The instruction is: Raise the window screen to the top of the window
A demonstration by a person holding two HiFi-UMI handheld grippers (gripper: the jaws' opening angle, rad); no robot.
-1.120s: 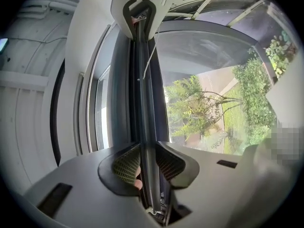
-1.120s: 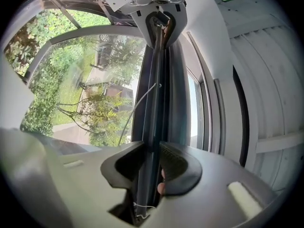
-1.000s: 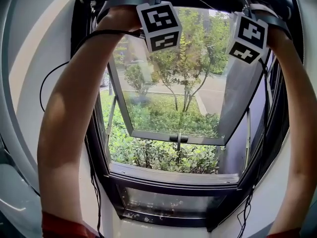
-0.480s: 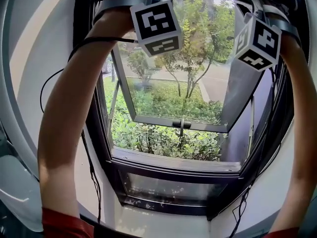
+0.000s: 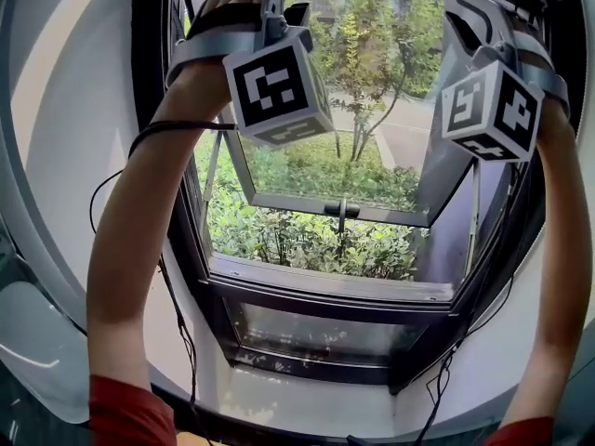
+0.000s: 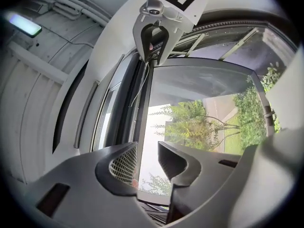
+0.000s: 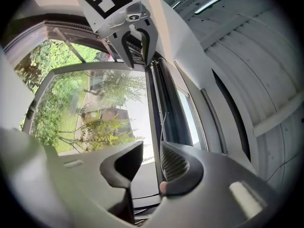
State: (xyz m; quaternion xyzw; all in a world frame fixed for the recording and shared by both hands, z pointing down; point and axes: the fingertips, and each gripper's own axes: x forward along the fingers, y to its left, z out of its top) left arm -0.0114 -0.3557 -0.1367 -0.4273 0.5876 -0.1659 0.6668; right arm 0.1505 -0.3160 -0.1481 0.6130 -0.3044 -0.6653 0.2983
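By the open window (image 5: 288, 201)
The left gripper (image 6: 147, 148) and right gripper (image 7: 152, 148) both have jaws apart, holding nothing; the window frame (image 6: 142, 103) is just ahead

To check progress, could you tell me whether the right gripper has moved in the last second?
Yes. In the head view the right gripper has come down, closer to the open sash's handle than before.

The right gripper (image 7: 151, 152) holds its 2 jaws apart, nothing pressed between them. Through the gap runs the dark upright of the window frame (image 7: 166, 103). Left of it, a glass sash (image 7: 95, 87) shows trees (image 7: 102, 125); a ribbed ceiling (image 7: 256, 46) fills the right.
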